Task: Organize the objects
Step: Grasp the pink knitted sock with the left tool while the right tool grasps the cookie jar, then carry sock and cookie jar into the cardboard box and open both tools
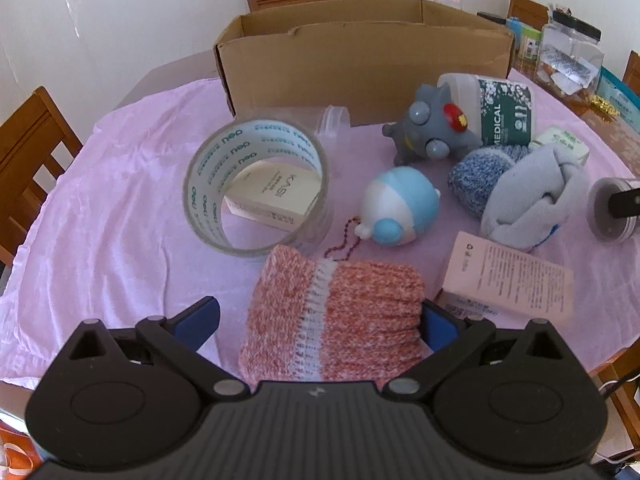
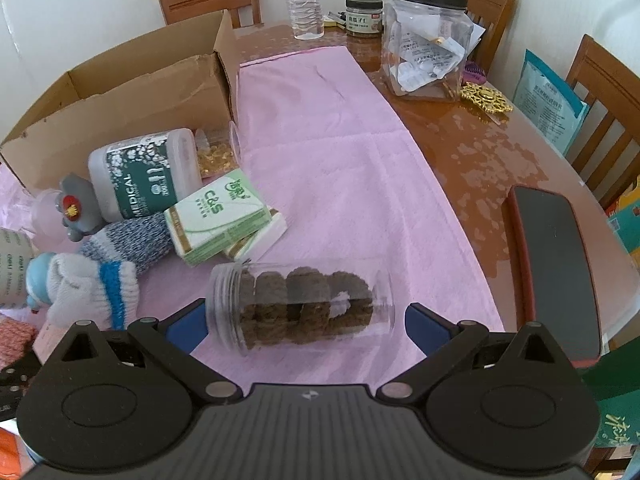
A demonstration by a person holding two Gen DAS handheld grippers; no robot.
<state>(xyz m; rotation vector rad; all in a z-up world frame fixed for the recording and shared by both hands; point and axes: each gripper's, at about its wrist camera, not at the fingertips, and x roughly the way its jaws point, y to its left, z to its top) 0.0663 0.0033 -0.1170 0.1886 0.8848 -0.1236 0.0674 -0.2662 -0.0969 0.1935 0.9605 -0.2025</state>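
Between your left gripper (image 1: 320,320)'s spread fingers at six o'clock lies the pink knitted sock (image 1: 334,320), so centre, pinch mid-fold and lift toward the cardboard box (image 1: 360,68) at twelve, while your right gripper (image 2: 306,320), also spread, straddles the clear jar (image 2: 300,308).
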